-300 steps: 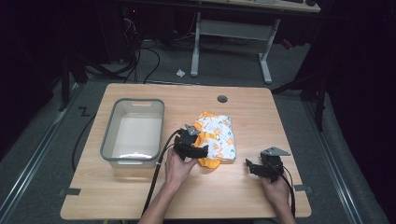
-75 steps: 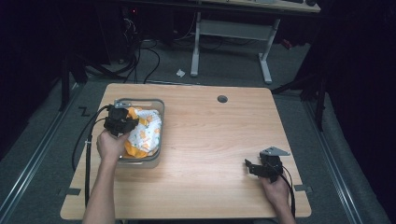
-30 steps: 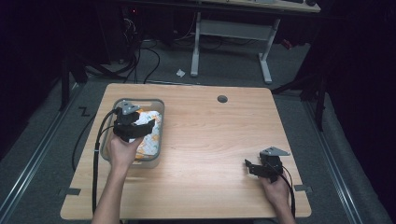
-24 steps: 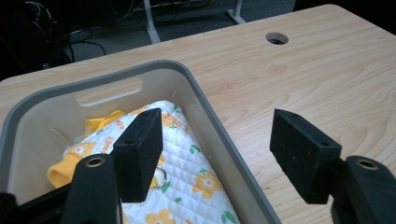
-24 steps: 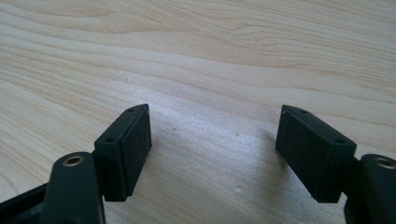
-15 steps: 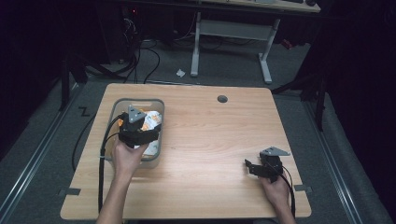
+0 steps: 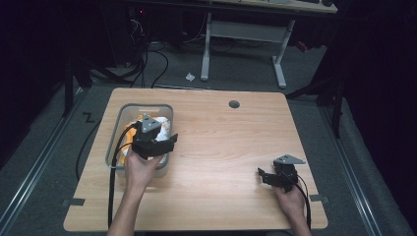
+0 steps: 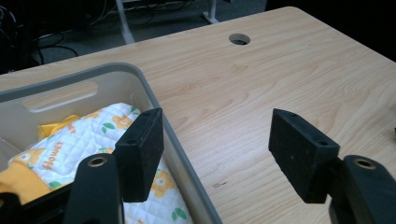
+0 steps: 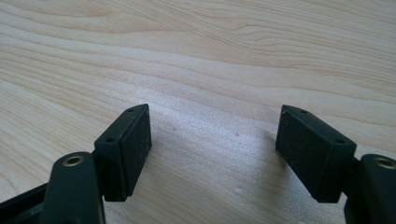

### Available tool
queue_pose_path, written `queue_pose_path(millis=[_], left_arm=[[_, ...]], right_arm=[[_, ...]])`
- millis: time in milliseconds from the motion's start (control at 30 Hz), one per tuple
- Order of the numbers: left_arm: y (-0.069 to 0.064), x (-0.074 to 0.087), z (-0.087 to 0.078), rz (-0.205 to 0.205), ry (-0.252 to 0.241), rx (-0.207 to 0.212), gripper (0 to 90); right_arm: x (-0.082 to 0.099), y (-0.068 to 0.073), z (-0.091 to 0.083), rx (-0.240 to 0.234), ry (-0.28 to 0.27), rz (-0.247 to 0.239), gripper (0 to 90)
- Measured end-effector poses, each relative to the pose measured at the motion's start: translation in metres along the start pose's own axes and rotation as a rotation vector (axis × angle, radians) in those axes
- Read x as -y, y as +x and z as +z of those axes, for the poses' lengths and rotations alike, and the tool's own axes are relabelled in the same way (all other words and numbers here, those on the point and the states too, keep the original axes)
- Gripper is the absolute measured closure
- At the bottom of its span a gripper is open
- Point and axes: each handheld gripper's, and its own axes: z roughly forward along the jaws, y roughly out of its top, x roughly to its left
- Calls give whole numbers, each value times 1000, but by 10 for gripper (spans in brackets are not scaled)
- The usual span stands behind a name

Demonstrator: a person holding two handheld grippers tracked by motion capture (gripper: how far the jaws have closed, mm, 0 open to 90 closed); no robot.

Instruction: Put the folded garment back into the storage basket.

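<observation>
Over the bin's right wall, left gripper [image 8: 215, 154]: jaws wide apart, empty, straddling the rim.
Right gripper [image 9: 212, 154]: jaws spread, empty, low over bare table [image 7: 221, 132].
Garment [image 8: 70, 144]: one, white-and-orange quilted, lying inside the grey bin [image 7: 164, 110], long axis along the bin's length.
Count: two grippers, one bin.

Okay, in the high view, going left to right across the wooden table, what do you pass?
Clear grey plastic bin holding the white and orange flower-print cloth → left gripper, open at the bin's right edge → round cable hole in the tabletop → right gripper, open.
</observation>
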Motion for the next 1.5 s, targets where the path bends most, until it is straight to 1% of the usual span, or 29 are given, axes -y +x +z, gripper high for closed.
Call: queue_pose_path(millis=[133,200,533,633,933,1033,1100,1200,1433,1500], left_arm=[[-5,0,0,4,0,11,361],[-7,0,-1,0,-8,23,361],[-17,0,1,4,-15,48,358],[-20,0,1,5,-17,63,356],[-27,3,4,-6,-18,92,351],[-30,5,6,-22,-16,114,341],[-32,6,6,-26,-17,121,339],[-35,6,8,-17,-9,127,340],[-43,8,10,-13,-15,141,345],[-44,10,11,-9,-9,147,345]], right_arm=[[0,0,0,0,1,0,270],[0,0,0,-1,2,0,269],[0,0,0,0,1,0,269],[0,0,0,0,2,0,269],[0,0,0,0,2,0,270],[0,0,0,0,1,0,270],[0,0,0,0,1,0,270],[0,0,0,0,1,0,270],[0,0,0,0,1,0,270],[0,0,0,0,2,0,270]])
